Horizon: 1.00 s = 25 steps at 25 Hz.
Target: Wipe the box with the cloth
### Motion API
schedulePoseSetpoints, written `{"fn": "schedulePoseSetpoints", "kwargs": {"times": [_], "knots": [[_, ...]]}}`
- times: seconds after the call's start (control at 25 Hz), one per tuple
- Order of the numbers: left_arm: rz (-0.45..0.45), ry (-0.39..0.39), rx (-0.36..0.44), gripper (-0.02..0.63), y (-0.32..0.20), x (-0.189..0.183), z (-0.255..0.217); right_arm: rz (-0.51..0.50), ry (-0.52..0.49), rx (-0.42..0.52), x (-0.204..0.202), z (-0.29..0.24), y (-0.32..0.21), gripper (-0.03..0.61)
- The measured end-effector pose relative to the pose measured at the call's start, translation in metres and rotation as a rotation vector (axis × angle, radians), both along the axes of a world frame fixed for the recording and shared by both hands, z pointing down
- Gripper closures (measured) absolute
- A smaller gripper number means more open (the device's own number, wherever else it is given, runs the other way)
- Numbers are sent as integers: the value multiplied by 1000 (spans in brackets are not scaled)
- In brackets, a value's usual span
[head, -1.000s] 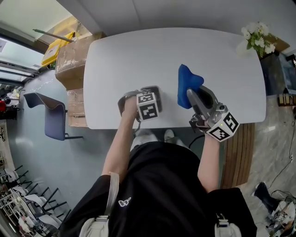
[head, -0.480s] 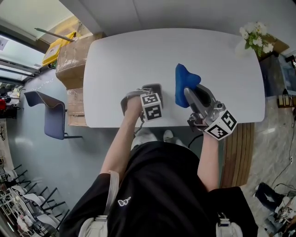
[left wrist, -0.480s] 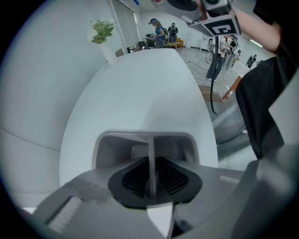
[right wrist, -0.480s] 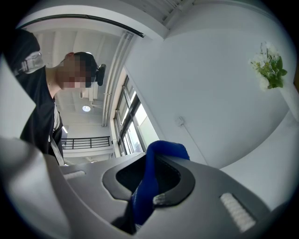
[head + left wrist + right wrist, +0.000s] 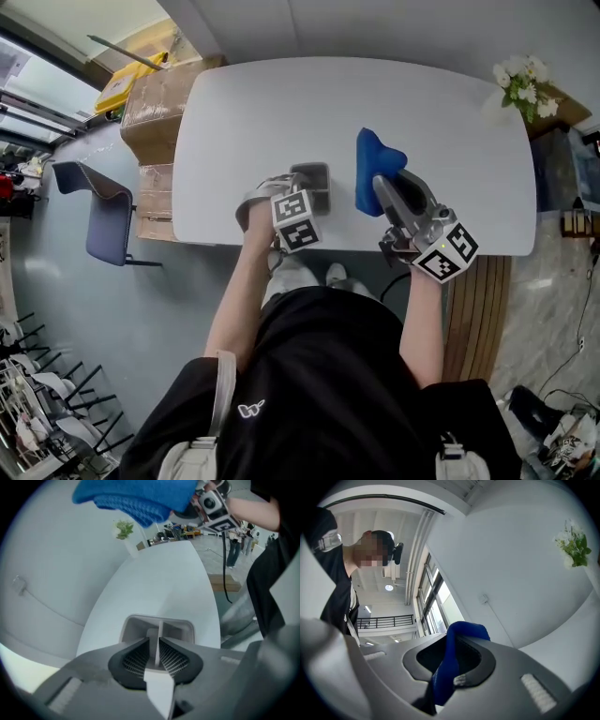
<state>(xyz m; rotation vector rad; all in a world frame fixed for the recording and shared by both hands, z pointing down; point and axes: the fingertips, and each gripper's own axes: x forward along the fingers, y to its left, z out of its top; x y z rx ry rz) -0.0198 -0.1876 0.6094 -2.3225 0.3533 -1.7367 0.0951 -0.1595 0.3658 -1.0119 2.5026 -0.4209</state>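
Most of my white table (image 5: 441, 131) stretches open toward its far edge. At the near edge my left gripper (image 5: 158, 652) pinches the small grey box (image 5: 317, 175) by its middle divider. Just right of it, my right gripper (image 5: 452, 670) clamps the bunched blue cloth (image 5: 373, 167) aloft.

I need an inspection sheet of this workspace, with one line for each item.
Surface: white rounded table, carries the box.
Job's things: small grey plastic box near the front edge; blue cloth held above the table.
Clutter: white flowers at the far right corner.
Grippers: left tongs shut on the box's middle divider; right tongs shut on the cloth.
Cables: black cable hanging beside the table.
Surroundings: brown cardboard boxes, blue chair.
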Motion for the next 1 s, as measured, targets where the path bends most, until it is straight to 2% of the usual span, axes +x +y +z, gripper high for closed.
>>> {"fn": "schedulePoseSetpoints", "kwargs": {"times": [0.16, 0.32, 0.52, 0.64, 0.84, 1.0], "knots": [[-118, 183, 86, 545, -16, 2, -47, 2, 89, 17, -12, -7, -9, 526], [-219, 392, 264, 548, -39, 9, -122, 25, 204, 52, -30, -23, -26, 526], [-397, 709, 446, 557, -54, 11, -216, 48, 278, 139, -48, -61, -49, 526], [-506, 895, 531, 603, -56, -1, -265, 85, 290, 181, -53, -84, -60, 526], [-642, 1104, 571, 612, -54, -27, -306, 189, 357, 168, -58, -89, -69, 526], [-766, 1271, 550, 613, -44, -42, -321, 276, 442, 137, -62, -75, -64, 526]]}}
